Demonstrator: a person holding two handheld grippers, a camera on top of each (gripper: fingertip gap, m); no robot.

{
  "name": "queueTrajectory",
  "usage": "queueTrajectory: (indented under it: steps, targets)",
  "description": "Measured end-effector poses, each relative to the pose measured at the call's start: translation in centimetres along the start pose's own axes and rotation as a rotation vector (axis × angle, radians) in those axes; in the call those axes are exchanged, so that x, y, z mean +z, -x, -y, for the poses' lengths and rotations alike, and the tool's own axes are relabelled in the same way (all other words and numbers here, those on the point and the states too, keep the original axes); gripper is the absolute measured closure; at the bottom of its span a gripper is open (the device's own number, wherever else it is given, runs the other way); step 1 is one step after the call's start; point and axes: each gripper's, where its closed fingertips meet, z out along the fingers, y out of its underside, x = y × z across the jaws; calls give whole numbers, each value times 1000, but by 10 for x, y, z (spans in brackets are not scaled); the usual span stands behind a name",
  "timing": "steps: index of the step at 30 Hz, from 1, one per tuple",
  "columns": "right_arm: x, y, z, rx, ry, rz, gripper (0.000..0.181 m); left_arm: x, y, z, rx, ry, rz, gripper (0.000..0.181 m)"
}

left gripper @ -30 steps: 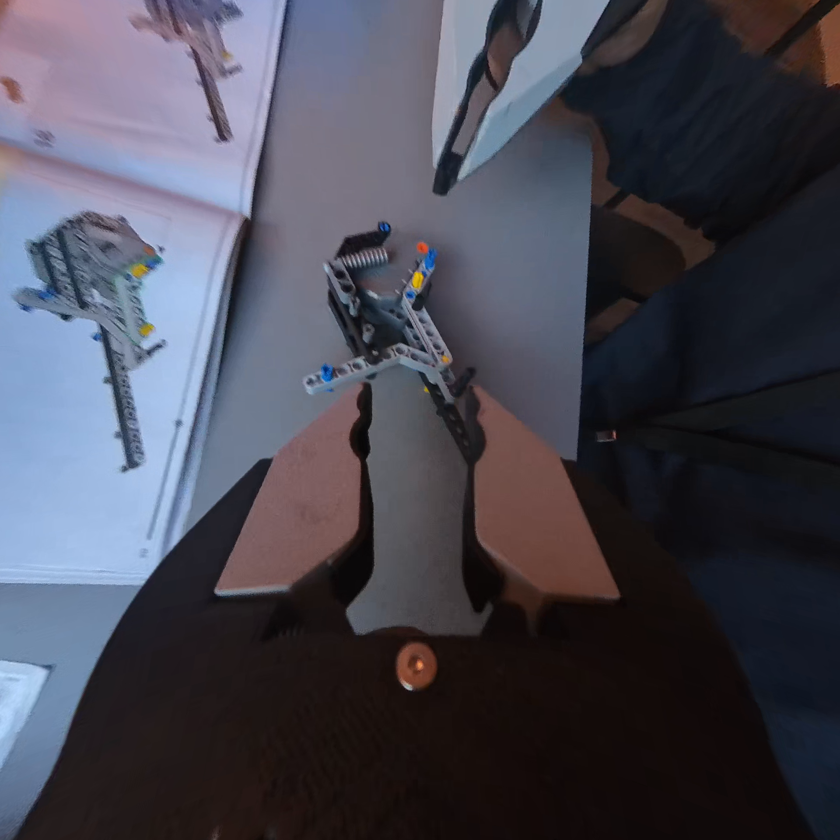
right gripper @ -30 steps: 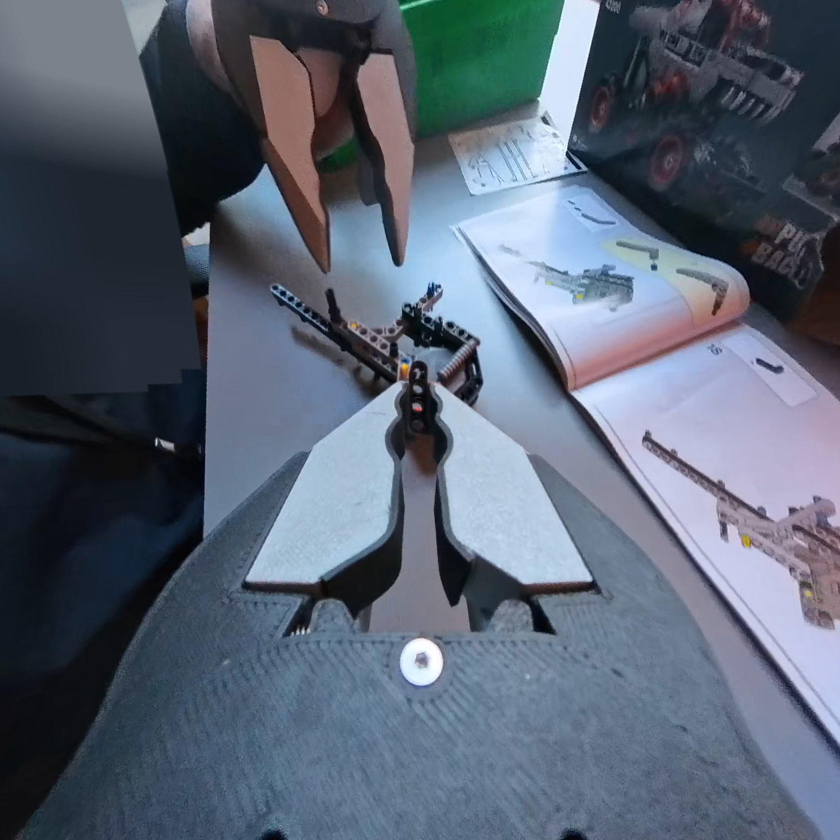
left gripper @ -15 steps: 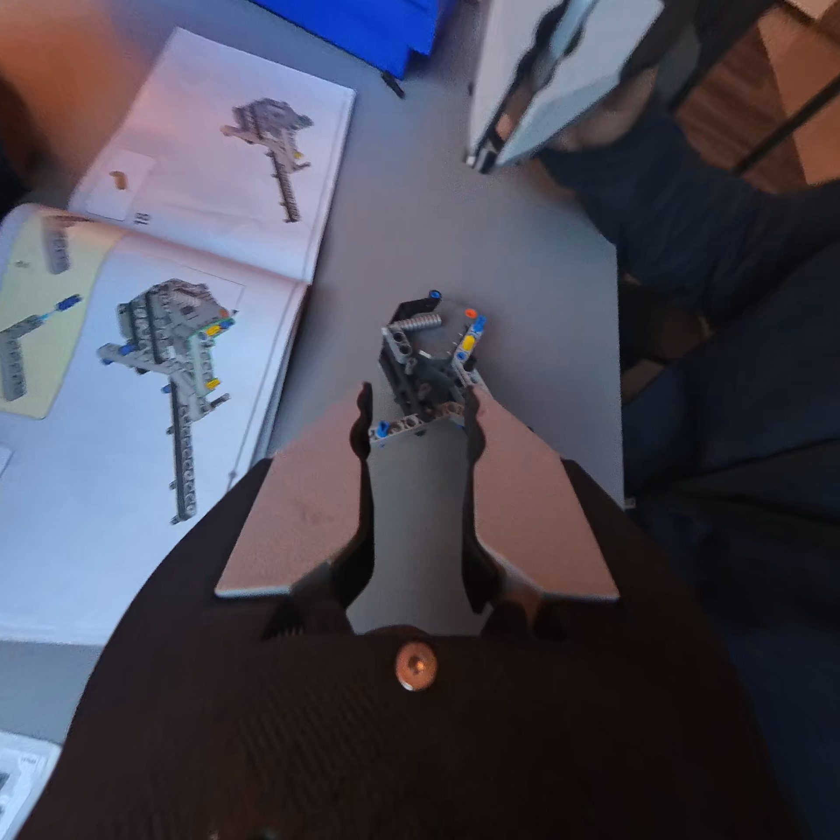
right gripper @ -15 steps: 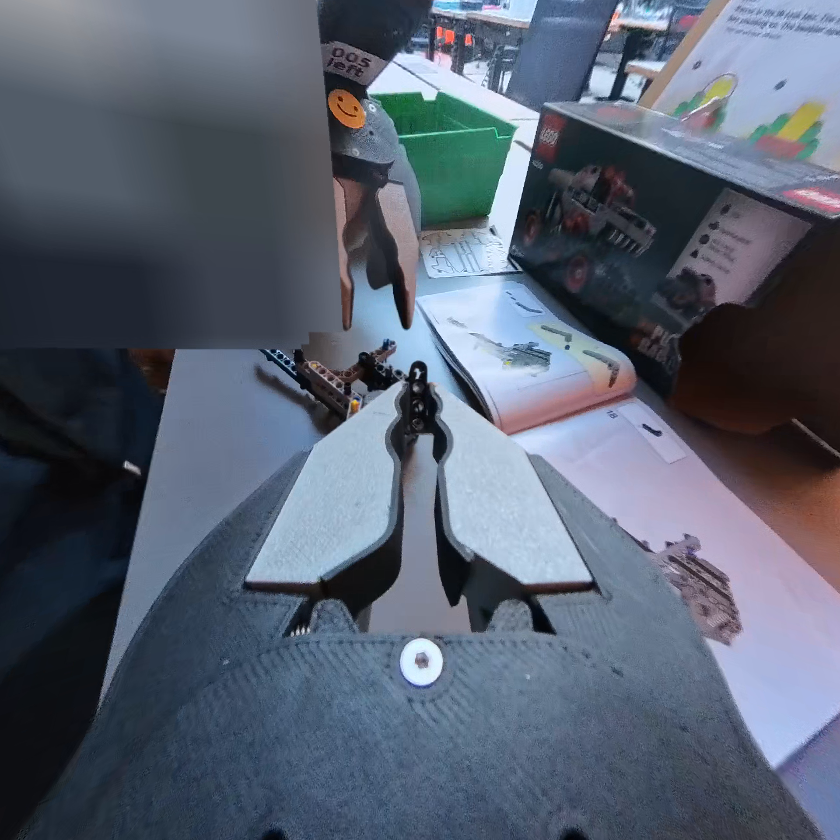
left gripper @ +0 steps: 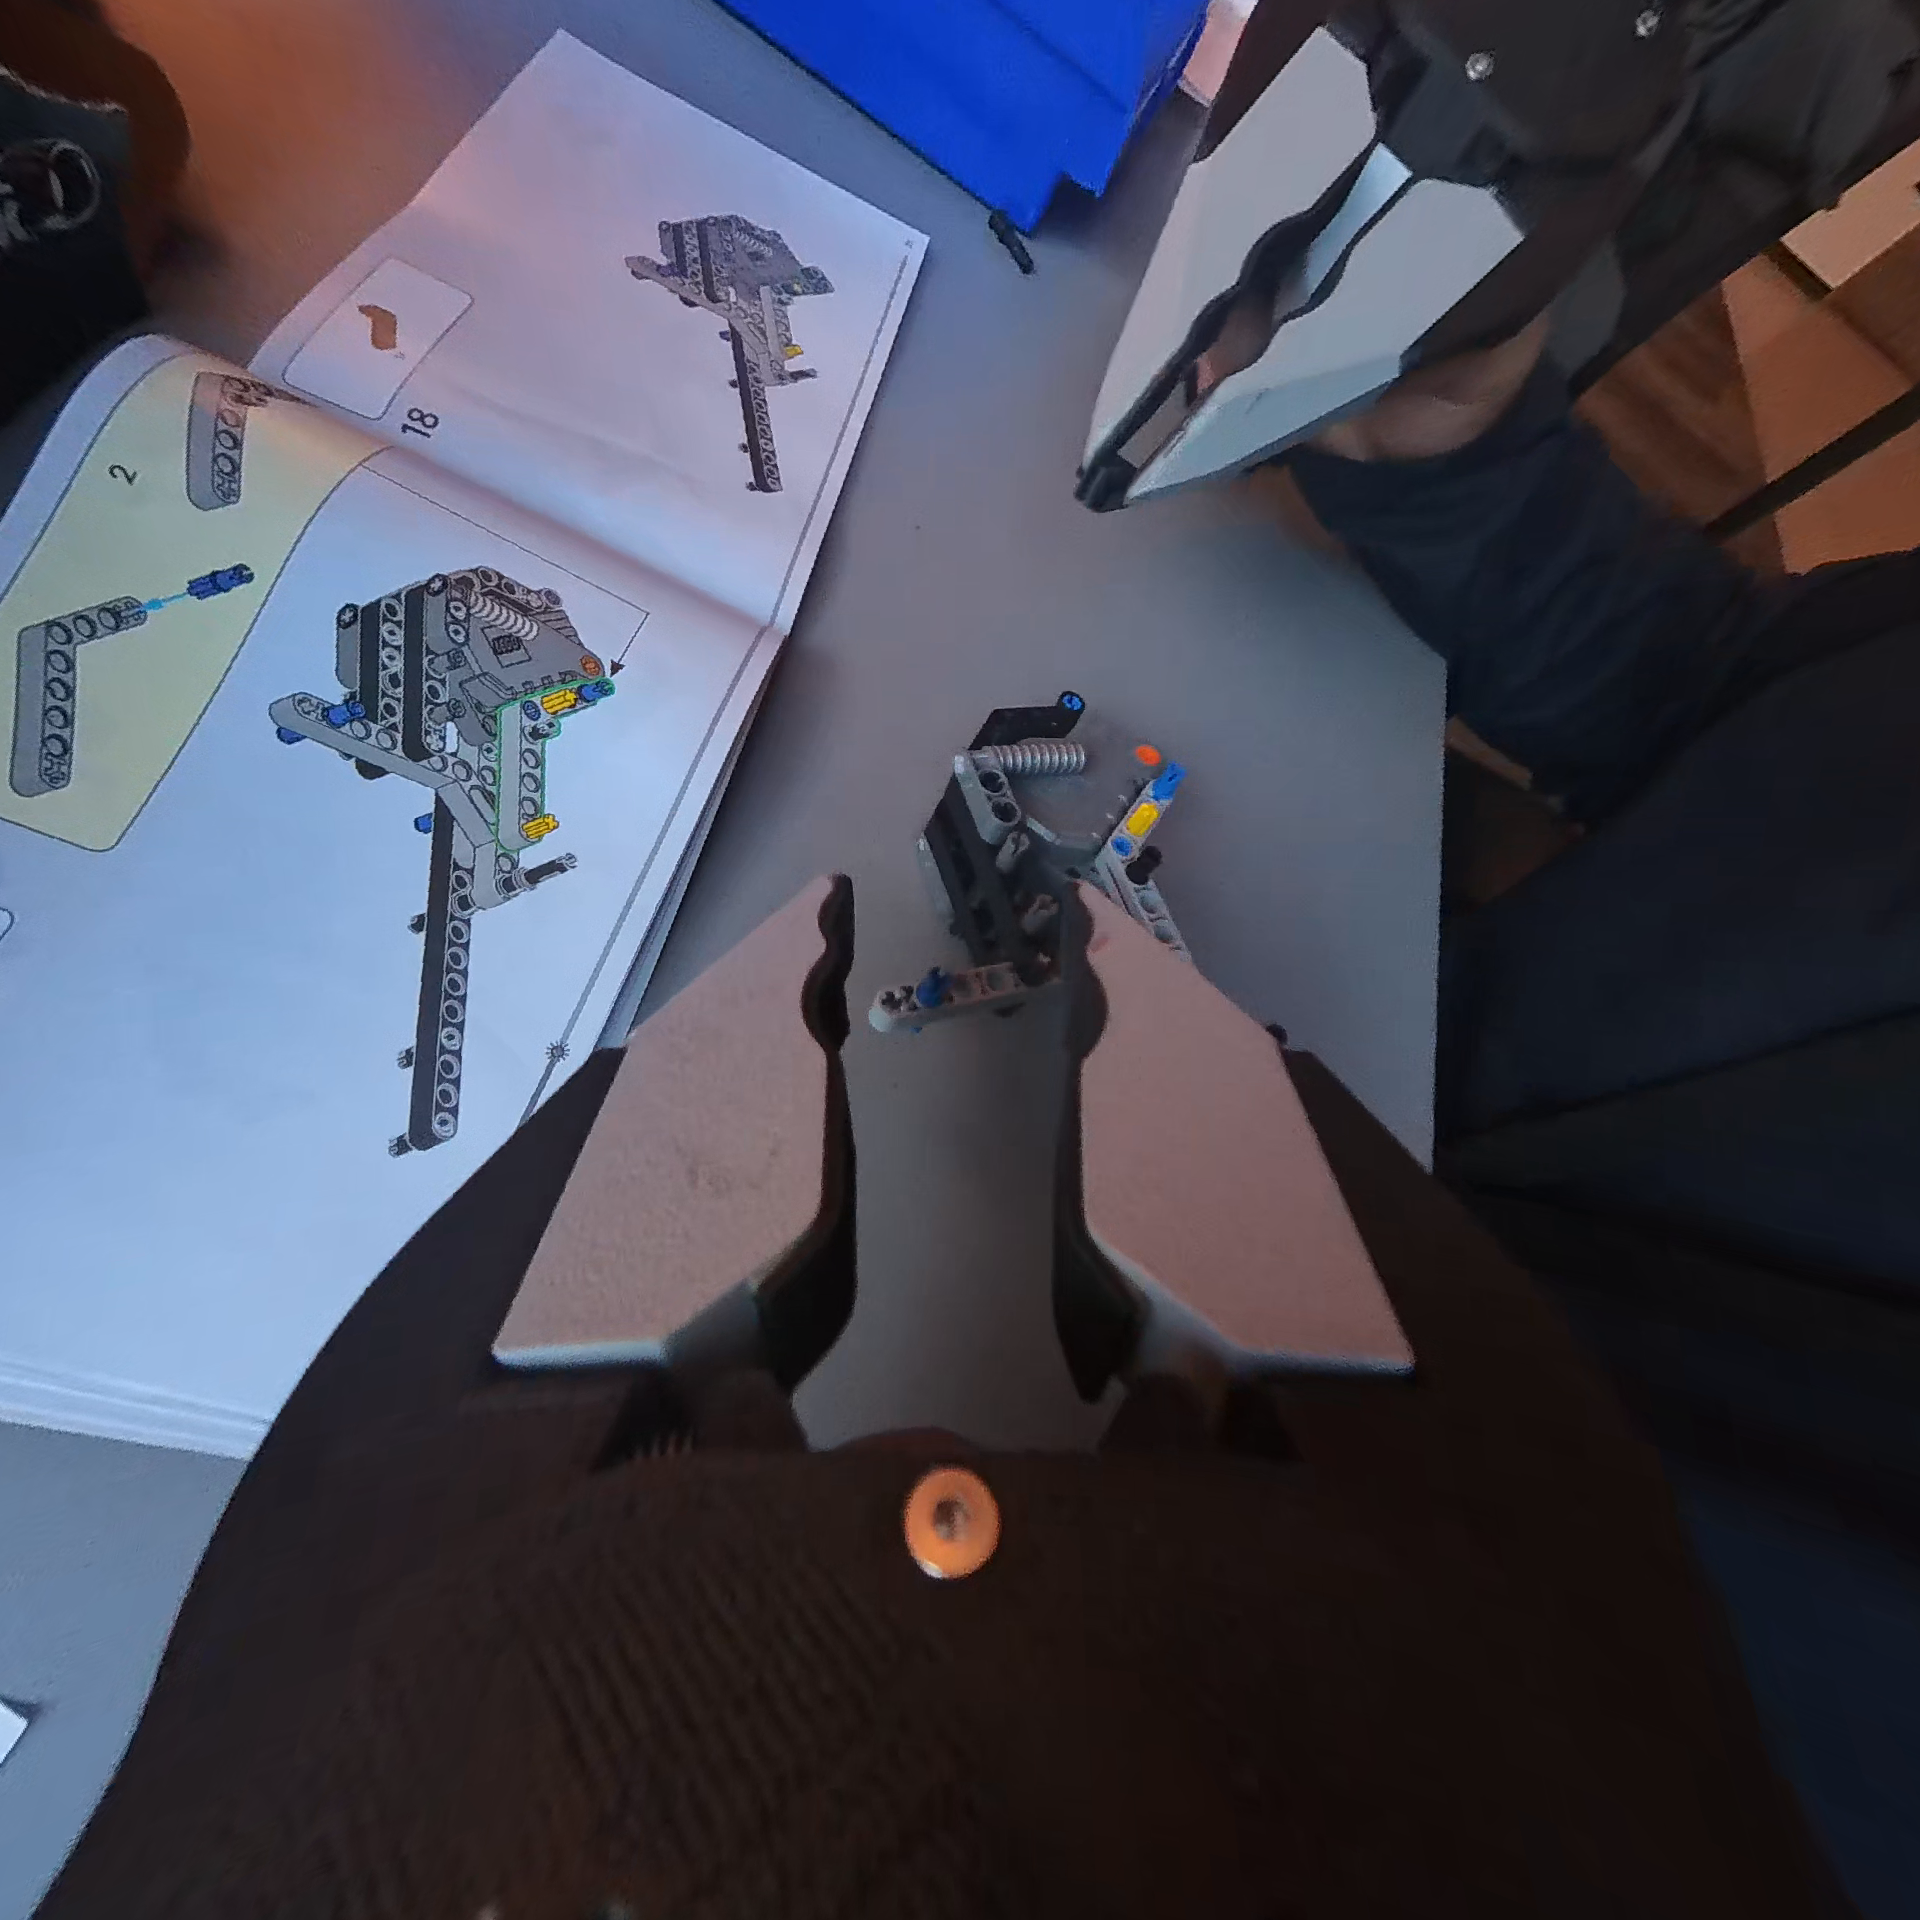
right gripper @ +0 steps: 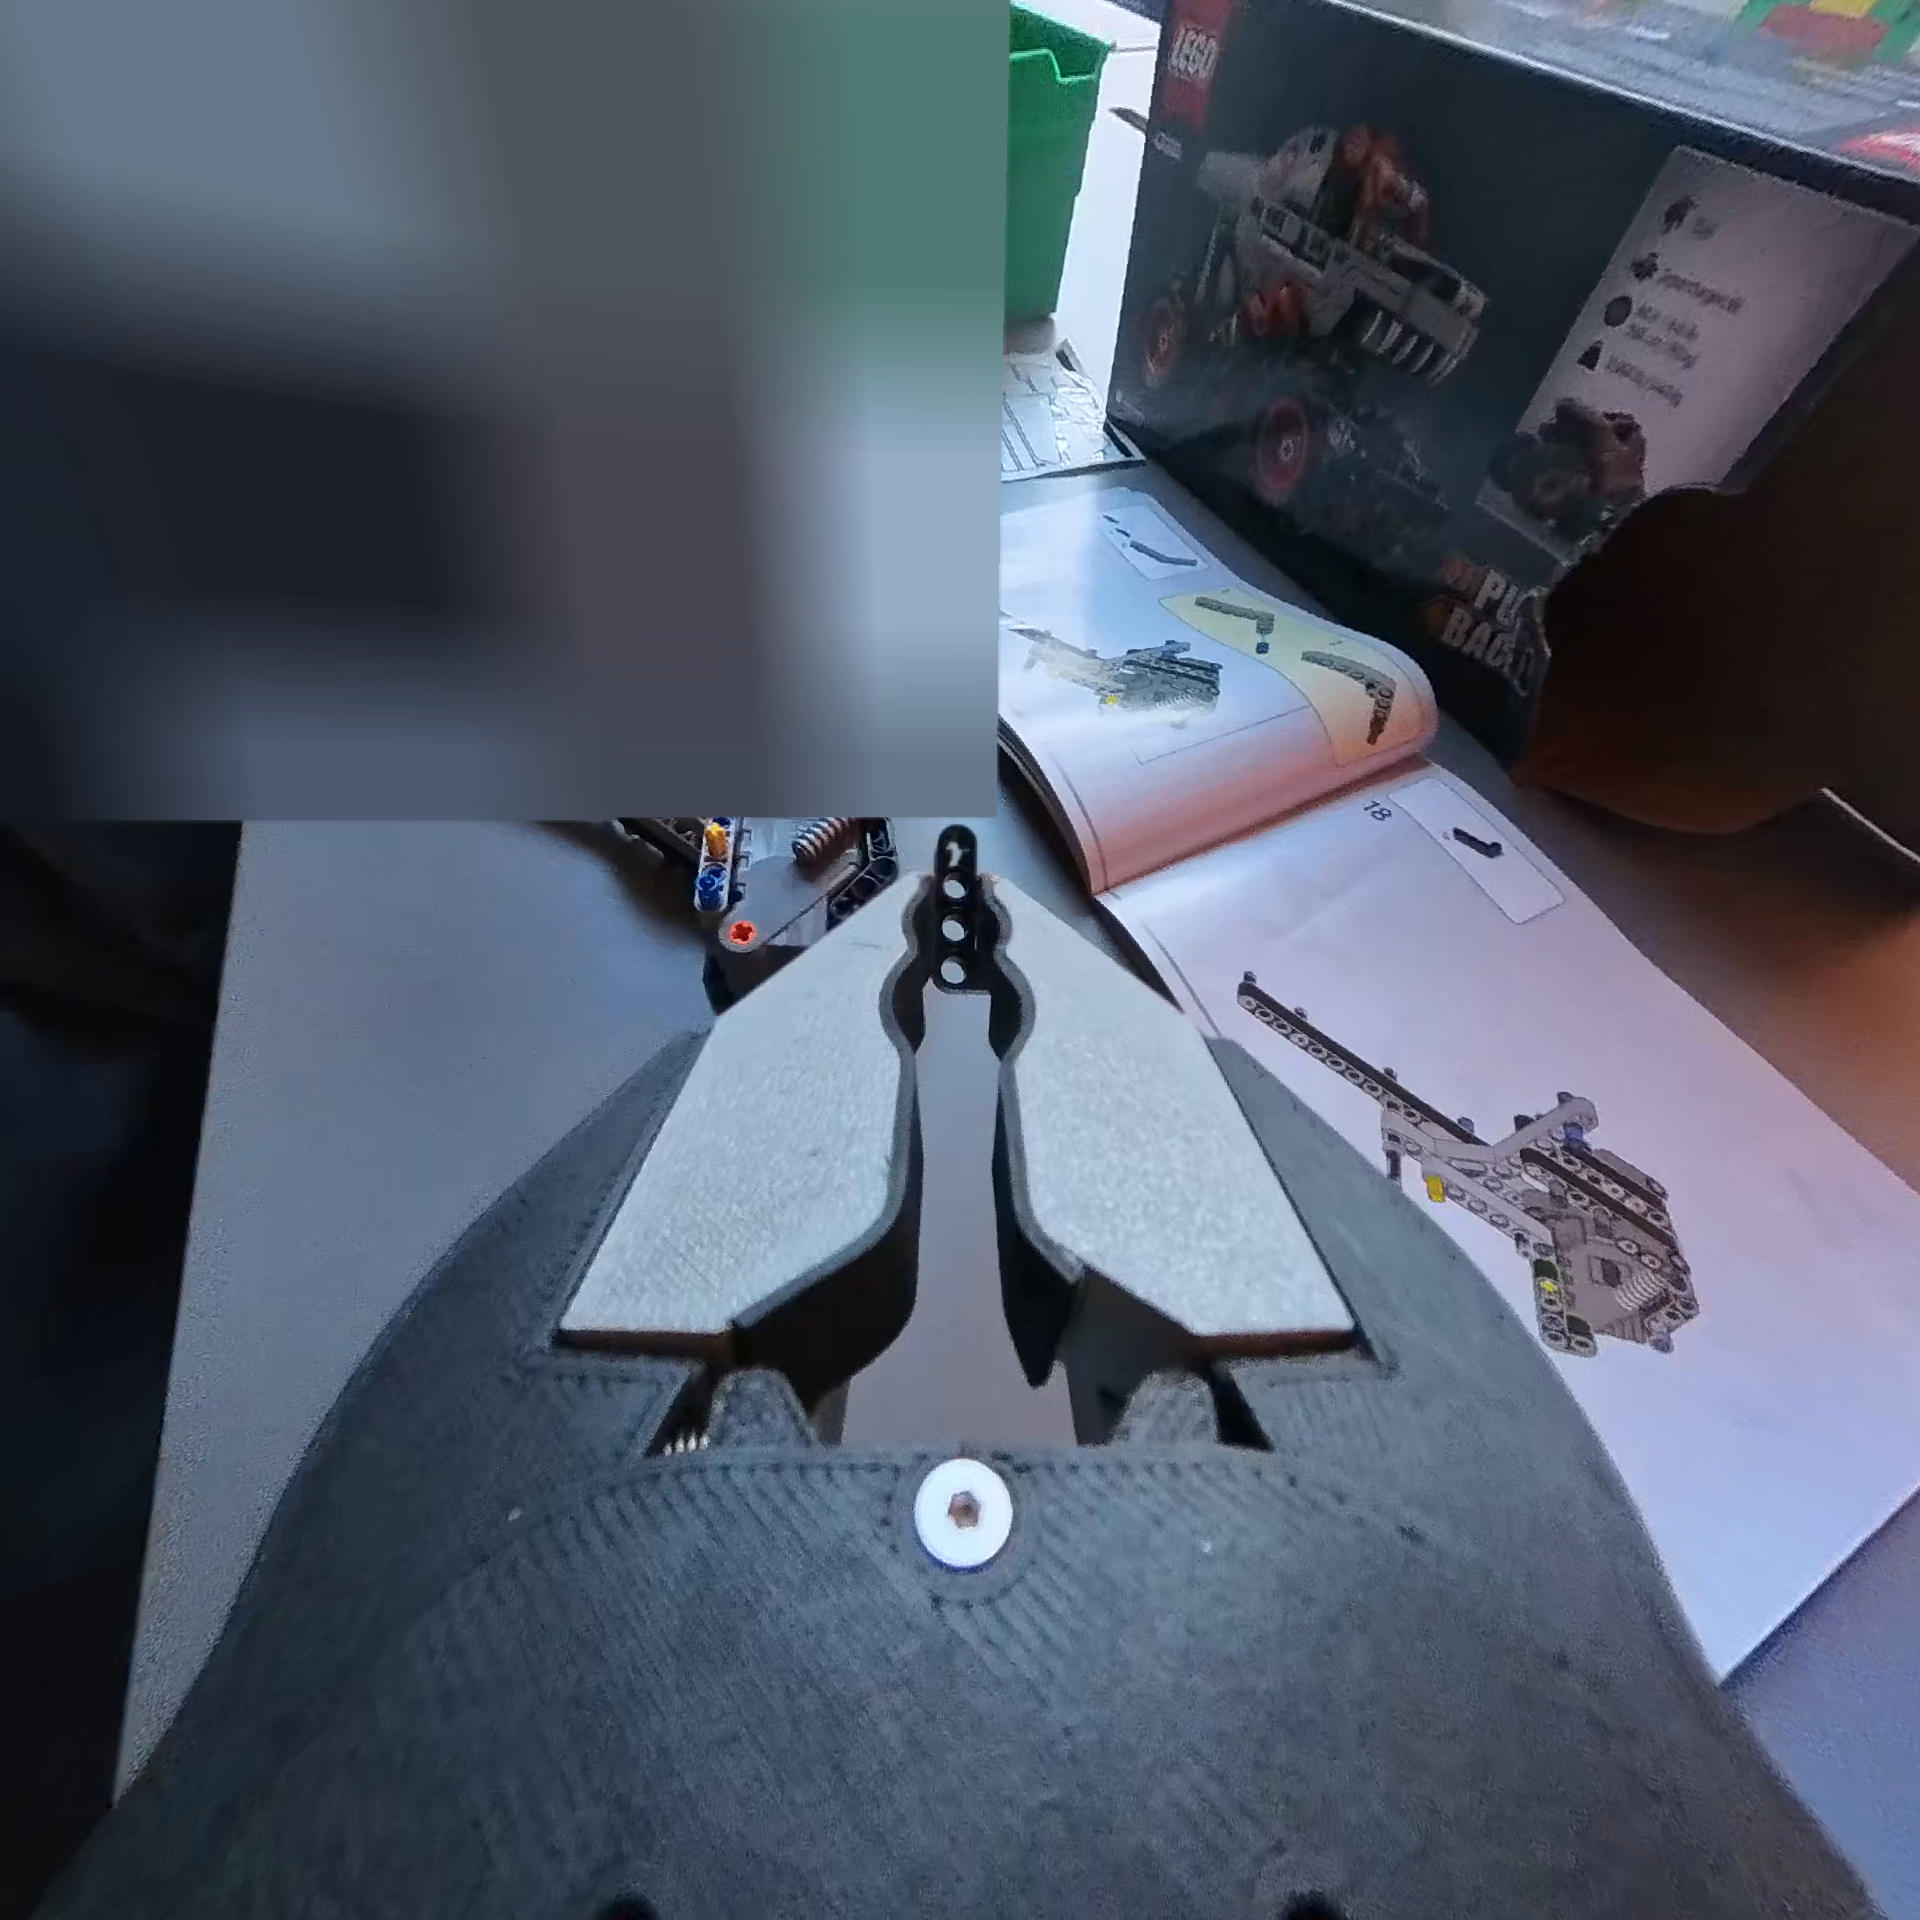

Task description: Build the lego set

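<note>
Grey-black lego frame (left gripper: 1023, 862) with a metal spring lies flat on the table (left gripper: 1195, 623); a black holed beam (right gripper: 954, 914) stands upright at its 3 o'clock.

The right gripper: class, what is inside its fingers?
The right gripper is shut on a small black beam with round holes, standing upright between the fingertips. Its top pokes out above them; the fingers cover its sides, so its full shape is hidden.
</note>
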Motion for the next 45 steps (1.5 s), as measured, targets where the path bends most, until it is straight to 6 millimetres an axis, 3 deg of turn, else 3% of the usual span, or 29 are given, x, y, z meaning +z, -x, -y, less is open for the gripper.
queueTrajectory:
  steps: [28, 45]
  targets:
    - [3, 7, -1, -32, 18, 8, 177, 1, 6, 0, 18, -5, 34, 144]
    - [29, 56, -6, 0, 91, 203, 177, 5, -4, -2, 51, 14, 21, 144]
